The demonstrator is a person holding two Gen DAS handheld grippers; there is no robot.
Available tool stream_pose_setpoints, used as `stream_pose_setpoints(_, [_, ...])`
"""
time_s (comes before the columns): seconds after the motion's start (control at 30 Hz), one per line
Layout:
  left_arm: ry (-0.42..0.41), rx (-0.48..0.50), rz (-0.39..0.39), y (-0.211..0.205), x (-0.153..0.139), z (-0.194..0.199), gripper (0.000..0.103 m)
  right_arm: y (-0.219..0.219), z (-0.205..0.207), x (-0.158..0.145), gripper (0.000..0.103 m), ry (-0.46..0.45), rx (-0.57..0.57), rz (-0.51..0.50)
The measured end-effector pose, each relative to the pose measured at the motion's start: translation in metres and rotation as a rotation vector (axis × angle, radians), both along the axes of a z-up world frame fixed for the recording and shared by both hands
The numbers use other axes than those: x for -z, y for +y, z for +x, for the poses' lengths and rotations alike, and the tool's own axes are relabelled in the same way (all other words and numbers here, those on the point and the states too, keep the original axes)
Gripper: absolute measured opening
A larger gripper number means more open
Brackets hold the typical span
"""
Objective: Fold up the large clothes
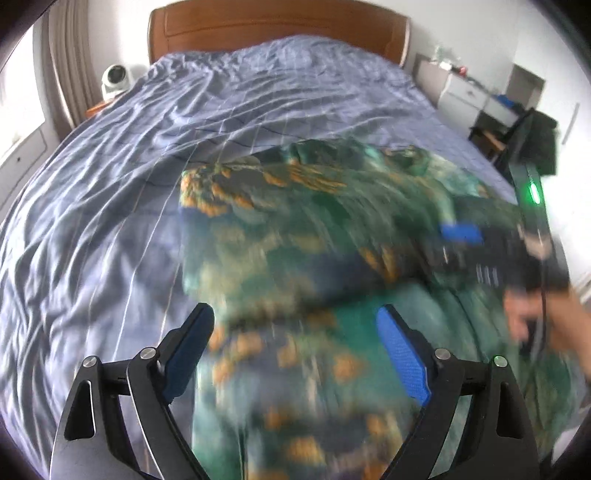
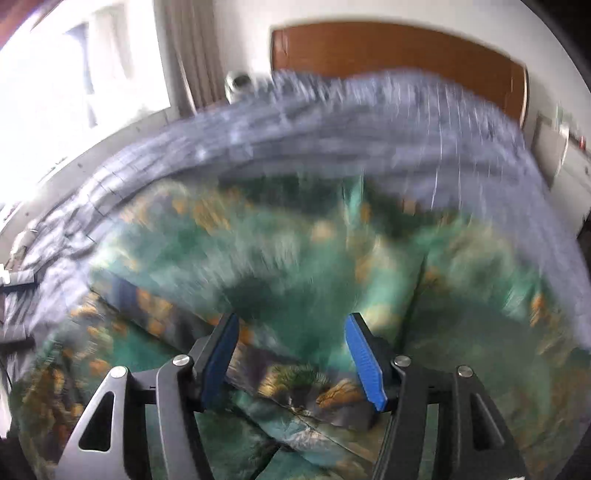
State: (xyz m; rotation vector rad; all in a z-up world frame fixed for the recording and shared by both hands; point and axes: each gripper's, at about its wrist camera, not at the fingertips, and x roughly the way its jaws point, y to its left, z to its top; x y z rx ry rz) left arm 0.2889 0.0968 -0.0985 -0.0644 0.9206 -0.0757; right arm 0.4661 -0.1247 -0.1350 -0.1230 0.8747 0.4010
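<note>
A large green garment [image 1: 303,236] with orange and dark blue print lies bunched on the blue-grey bedsheet [image 1: 122,177]; both views are motion-blurred. My left gripper [image 1: 295,317] is open and empty, its blue pads wide apart just above the garment's near part. My right gripper [image 2: 291,325] is open over the garment [image 2: 288,251], with a folded edge of cloth lying between and below its pads; it also shows blurred at the right of the left wrist view [image 1: 461,232], held by a hand [image 1: 535,317].
A wooden headboard [image 1: 277,26] stands at the far end of the bed. A small white camera [image 1: 116,79] sits on the left nightstand. White drawers [image 1: 461,92] and a dark chair [image 1: 524,136] stand to the right. A bright window [image 2: 74,74] is on the left.
</note>
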Motion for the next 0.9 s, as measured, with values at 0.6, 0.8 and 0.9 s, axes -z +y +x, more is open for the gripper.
stream_pose_setpoints(0.6, [0.072, -0.08, -0.045, -0.002, 0.015, 0.091, 0.079, -0.013, 0.01, 0.034, 0.06, 0.068, 0.076, 0.072])
stream_pose_setpoints(0.8, [0.05, -0.119, 0.08, 0.0, 0.038, 0.158, 0.082, -0.008, 0.008, 0.034, 0.06, 0.06, 0.077, 0.037])
stream_pose_setpoints(0.9, [0.115, -0.142, 0.029, 0.012, 0.07, 0.17, 0.09, -0.005, 0.006, 0.035, 0.06, 0.052, 0.079, 0.024])
